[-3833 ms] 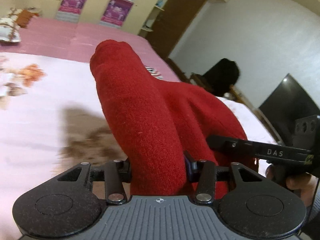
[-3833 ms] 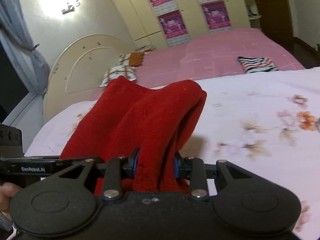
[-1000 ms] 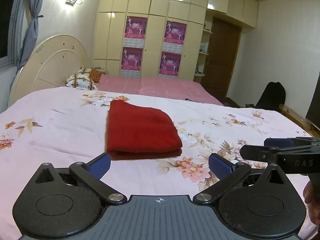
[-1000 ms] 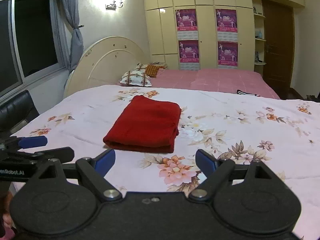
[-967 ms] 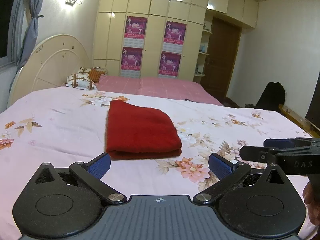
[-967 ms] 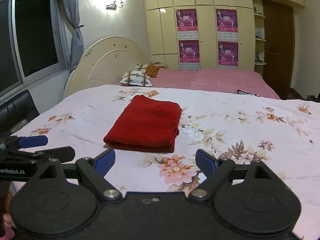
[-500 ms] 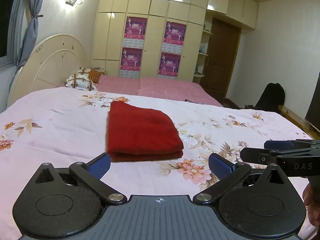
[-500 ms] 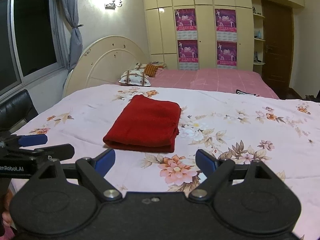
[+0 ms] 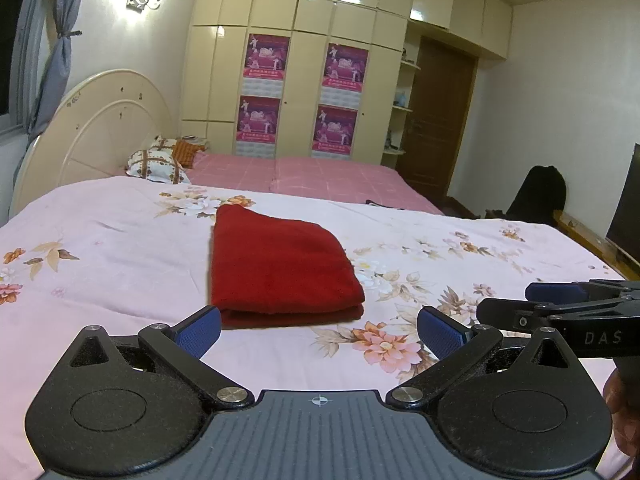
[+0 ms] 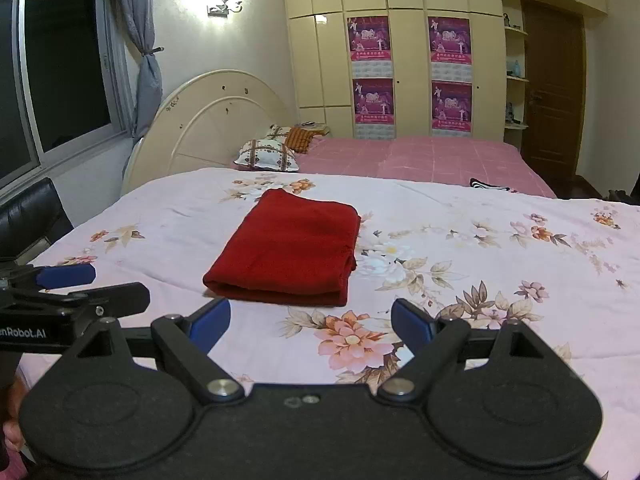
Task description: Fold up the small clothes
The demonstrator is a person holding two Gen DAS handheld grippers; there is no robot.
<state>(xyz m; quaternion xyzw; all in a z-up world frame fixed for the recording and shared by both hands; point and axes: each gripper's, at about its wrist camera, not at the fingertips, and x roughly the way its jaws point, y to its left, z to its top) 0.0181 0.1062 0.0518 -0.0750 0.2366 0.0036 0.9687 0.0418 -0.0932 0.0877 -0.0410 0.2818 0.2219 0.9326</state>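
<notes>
A red garment [image 9: 280,268] lies folded into a neat rectangle on the floral bedsheet [image 9: 104,252]; it also shows in the right wrist view [image 10: 292,248]. My left gripper [image 9: 320,330] is open and empty, held back from the garment's near edge. My right gripper [image 10: 310,322] is open and empty, also short of the garment. The right gripper shows at the right edge of the left wrist view [image 9: 576,312], and the left gripper at the left edge of the right wrist view [image 10: 68,284].
Pillows [image 10: 268,154] and a pink sheet [image 10: 420,156] lie at the bed's far side, with a striped cloth [image 10: 490,185] near it. A headboard [image 10: 208,128], wardrobe [image 10: 400,60], door [image 10: 554,92] and black chair [image 10: 28,216] surround the bed.
Earlier both grippers were shut on the lifted red garment. It now lies folded on the bed and both grippers are open and drawn back. In the last second, almost nothing moved.
</notes>
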